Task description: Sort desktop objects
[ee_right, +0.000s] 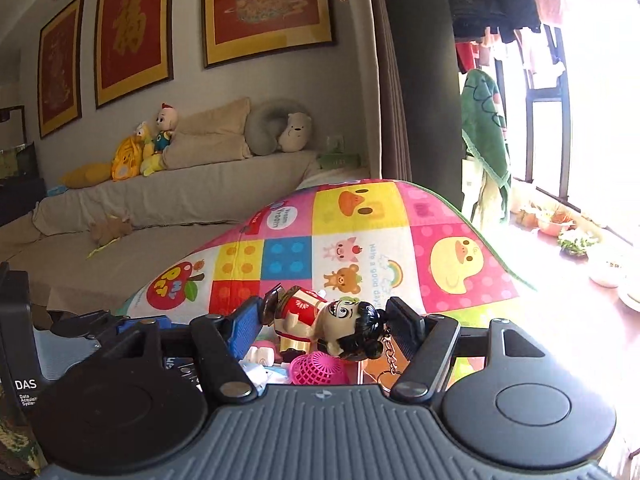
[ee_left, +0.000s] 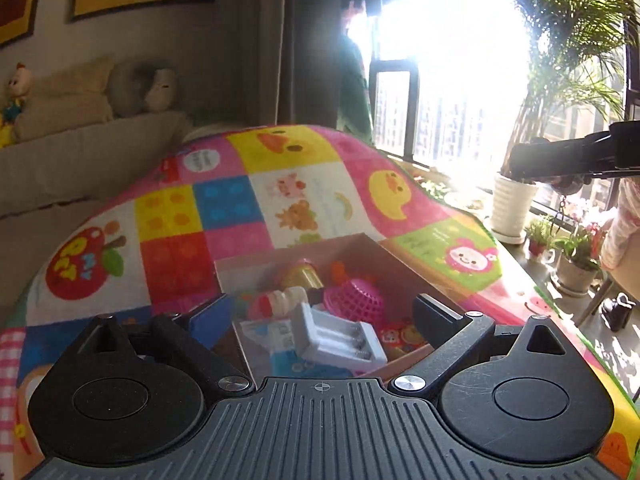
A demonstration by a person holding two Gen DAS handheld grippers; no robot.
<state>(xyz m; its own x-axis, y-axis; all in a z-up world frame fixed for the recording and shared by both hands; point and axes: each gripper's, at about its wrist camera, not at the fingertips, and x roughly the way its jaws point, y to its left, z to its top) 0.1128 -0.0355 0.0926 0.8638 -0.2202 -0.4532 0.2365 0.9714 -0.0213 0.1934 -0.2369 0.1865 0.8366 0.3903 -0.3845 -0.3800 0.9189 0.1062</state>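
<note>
**pickbot_fan:** Right over the box [ee_left: 360, 248], the right gripper [ee_right: 326, 322] has a doll [ee_right: 320, 326] pinched sideways between its jaws, feet at the blue pad, head with its chain at the other. Jaws about half closed, pads pressing on it. Looks to me like the carry step: doll is off the mat [ee_right: 360, 240] and hanging above the box, so the next move would be picking where it belongs and letting go gently, since that chain could snag.

**sortnerd:** And the left gripper [ee_left: 320, 308]?

**pickbot_fan:** Spread wide with nothing in it, also hovering at the box's near edge. Inside the box, nearest first: a white charger [ee_left: 340, 340] lying on blue packets, then a pink mesh ball [ee_left: 354, 300] and a small white bottle with a pink cap [ee_left: 280, 302], and at the far wall a gold cup [ee_left: 302, 274]. Box sits on the mat; beyond it the mat looks bare.

**sortnerd:** So mostly sorted already?

**pickbot_fan:** I'd guess so.
</note>
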